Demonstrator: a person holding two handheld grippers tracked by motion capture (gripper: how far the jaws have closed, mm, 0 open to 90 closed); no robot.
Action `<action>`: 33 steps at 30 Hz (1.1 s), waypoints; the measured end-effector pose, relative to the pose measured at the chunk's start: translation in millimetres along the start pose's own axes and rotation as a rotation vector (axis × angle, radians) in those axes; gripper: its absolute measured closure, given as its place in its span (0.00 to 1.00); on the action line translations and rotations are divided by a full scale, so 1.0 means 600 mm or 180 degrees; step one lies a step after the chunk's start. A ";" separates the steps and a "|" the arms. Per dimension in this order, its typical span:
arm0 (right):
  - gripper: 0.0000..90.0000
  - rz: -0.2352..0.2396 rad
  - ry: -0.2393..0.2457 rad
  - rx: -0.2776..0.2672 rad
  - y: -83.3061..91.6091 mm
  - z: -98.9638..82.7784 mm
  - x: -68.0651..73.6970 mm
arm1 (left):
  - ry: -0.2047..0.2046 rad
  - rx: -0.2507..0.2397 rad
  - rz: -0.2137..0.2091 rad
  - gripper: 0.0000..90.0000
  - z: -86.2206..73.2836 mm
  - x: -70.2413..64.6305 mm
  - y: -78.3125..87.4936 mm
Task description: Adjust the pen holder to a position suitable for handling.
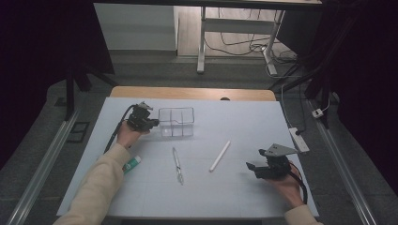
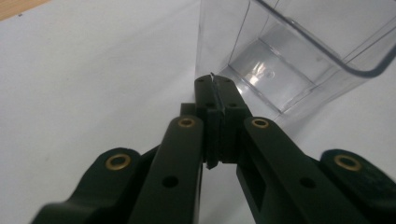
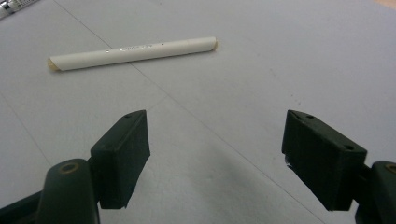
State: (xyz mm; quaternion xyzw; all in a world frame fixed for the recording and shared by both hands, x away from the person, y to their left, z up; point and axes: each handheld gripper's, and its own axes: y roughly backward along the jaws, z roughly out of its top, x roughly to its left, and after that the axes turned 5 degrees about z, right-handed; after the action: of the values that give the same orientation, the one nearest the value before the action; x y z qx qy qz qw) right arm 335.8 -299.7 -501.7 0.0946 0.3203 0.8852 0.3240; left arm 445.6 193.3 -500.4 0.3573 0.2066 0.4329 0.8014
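Observation:
A clear plastic box (image 1: 176, 122) with inner dividers stands on the white table at the back left; in the left gripper view its wall (image 2: 299, 51) rises just beyond the tips. My left gripper (image 1: 144, 119) (image 2: 215, 84) is beside the box's left side, jaws pressed together with nothing seen between them. Whether the tips touch the box I cannot tell. My right gripper (image 1: 256, 167) (image 3: 217, 158) rests low at the front right, jaws wide apart over bare table. A white pen (image 1: 220, 156) (image 3: 133, 52) lies just ahead of it.
A clear pen (image 1: 177, 165) lies in the middle of the white table mat (image 1: 244, 126). A small white tube with a green cap (image 1: 132, 164) sits by the left forearm, its end at a corner (image 3: 13, 6) of the right gripper view. Beyond the table stand a desk frame and cables.

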 end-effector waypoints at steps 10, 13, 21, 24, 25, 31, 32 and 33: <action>0.25 -0.0005 -0.0003 0.0002 0.000 0.000 0.000 | -0.0018 0.0065 -0.0035 0.99 0.018 -0.008 -0.013; 0.25 -0.0003 -0.0006 0.0005 0.000 0.000 0.000 | -0.0060 0.0076 -0.0038 0.98 0.025 -0.014 -0.017; 0.25 0.0010 -0.0015 0.0012 -0.001 0.000 0.000 | -0.0093 0.0104 -0.0039 0.98 0.045 -0.034 -0.030; 0.25 -0.0002 -0.0015 0.0019 0.000 0.000 0.000 | -0.0108 0.0094 -0.0058 0.98 0.050 -0.039 -0.034; 0.25 -0.0002 -0.0014 0.0019 0.000 0.000 0.000 | -0.0121 0.0099 -0.0069 0.98 0.052 -0.041 -0.035; 0.25 0.0001 -0.0025 0.0022 -0.001 0.000 0.000 | -0.0197 0.0134 -0.0106 0.98 0.060 -0.058 -0.047; 0.25 0.0003 -0.0023 0.0023 0.000 0.000 0.000 | -0.0217 0.0152 -0.0117 0.98 0.062 -0.062 -0.051; 0.25 0.0004 -0.0022 0.0023 0.000 0.000 0.000 | -0.0217 0.0152 -0.0117 0.98 0.062 -0.062 -0.051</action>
State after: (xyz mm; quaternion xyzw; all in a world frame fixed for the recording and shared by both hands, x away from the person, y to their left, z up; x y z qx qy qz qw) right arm 335.7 -299.6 -502.0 0.0990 0.3223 0.8839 0.3242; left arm 466.0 136.0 -497.8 0.3869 0.1959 0.4006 0.8071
